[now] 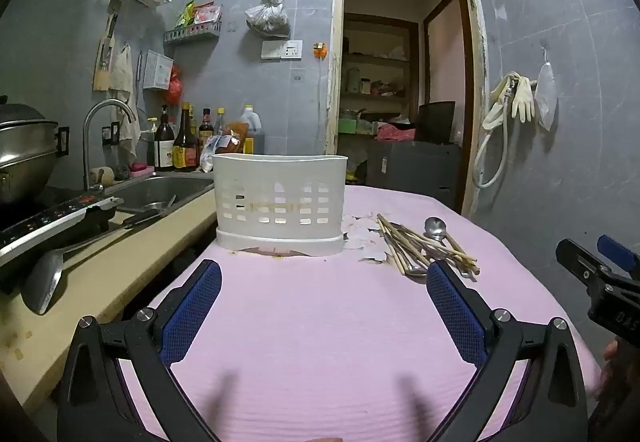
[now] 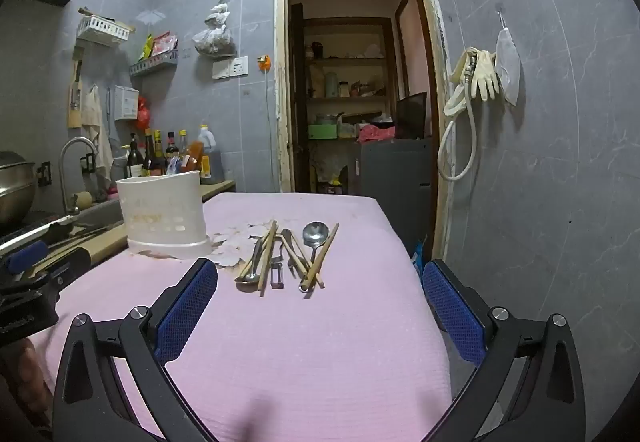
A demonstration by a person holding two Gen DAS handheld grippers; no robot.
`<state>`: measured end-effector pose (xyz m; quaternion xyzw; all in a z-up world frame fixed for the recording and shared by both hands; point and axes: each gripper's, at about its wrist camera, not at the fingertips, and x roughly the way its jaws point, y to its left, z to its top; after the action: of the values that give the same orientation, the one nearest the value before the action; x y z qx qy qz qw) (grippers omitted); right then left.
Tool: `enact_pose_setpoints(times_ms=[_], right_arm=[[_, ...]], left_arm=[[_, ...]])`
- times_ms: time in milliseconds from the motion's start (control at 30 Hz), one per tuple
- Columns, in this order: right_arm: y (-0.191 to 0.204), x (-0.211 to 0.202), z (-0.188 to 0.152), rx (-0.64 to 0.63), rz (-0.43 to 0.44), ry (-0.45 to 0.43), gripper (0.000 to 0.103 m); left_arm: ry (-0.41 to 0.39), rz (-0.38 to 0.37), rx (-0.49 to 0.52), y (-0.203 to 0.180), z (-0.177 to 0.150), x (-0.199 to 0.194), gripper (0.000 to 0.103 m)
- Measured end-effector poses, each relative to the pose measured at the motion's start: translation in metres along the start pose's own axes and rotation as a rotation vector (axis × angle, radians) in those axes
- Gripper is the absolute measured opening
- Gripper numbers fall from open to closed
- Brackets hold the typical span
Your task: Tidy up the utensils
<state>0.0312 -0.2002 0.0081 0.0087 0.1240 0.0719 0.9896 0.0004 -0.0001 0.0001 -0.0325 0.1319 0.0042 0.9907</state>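
The left hand-held gripper [image 1: 324,306] is hovering over the pink cloth [image 1: 320,322] covering the bench, its blue pads spread wide with nothing between them. The right hand-held gripper [image 2: 320,306] is hovering beside it in the same way, jaws spread wide and gripping nothing.

The utensils [image 2: 288,254] are lying in a loose pile on the cloth ahead of the right hand-held gripper: wooden chopsticks [image 2: 320,256] crossing over metal spoons [image 2: 315,233] and a peeler [image 2: 277,274]. The white caddy [image 1: 279,198] is standing upright to their left, straight ahead of the left hand-held gripper, near the pile but apart from it. Torn white patches [image 2: 234,242] are showing on the cloth between caddy and pile.

Nothing is standing between either hand-held gripper and the utensils. Left of the cloth, a sink [image 1: 160,190] with a faucet [image 1: 100,130] is sitting in the counter, with bottles [image 1: 176,142] behind it, a pot [image 1: 24,150] on a cooktop, and a spatula [image 1: 44,282] lying at the counter's edge. A doorway [image 2: 352,82] is opening behind the bench, and gloves [image 2: 484,76] are hanging on the right wall.
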Motion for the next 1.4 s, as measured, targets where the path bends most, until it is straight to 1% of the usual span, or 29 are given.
enact_pose_setpoints(times_ms=[233, 367, 600, 633, 800, 1400], right_arm=[[0.000, 0.001, -0.002, 0.003, 0.004, 0.006, 0.103], [0.001, 0.001, 0.001, 0.000, 0.003, 0.013, 0.103], [-0.002, 0.003, -0.002, 0.003, 0.002, 0.011, 0.103], [-0.002, 0.003, -0.002, 0.004, 0.002, 0.012, 0.103], [-0.002, 0.000, -0.002, 0.012, -0.005, 0.019, 0.103], [-0.003, -0.001, -0.001, 0.011, -0.005, 0.020, 0.103]], left_arm=[[-0.002, -0.003, 0.000, 0.002, 0.000, 0.002, 0.101], [-0.003, -0.005, 0.002, 0.001, 0.009, -0.004, 0.101], [-0.002, -0.005, 0.003, -0.007, 0.013, -0.006, 0.101], [-0.006, -0.003, 0.011, -0.008, 0.008, -0.005, 0.101], [-0.010, -0.003, 0.015, -0.006, 0.005, -0.004, 0.101], [-0.014, -0.001, 0.016, -0.005, 0.005, -0.005, 0.101]])
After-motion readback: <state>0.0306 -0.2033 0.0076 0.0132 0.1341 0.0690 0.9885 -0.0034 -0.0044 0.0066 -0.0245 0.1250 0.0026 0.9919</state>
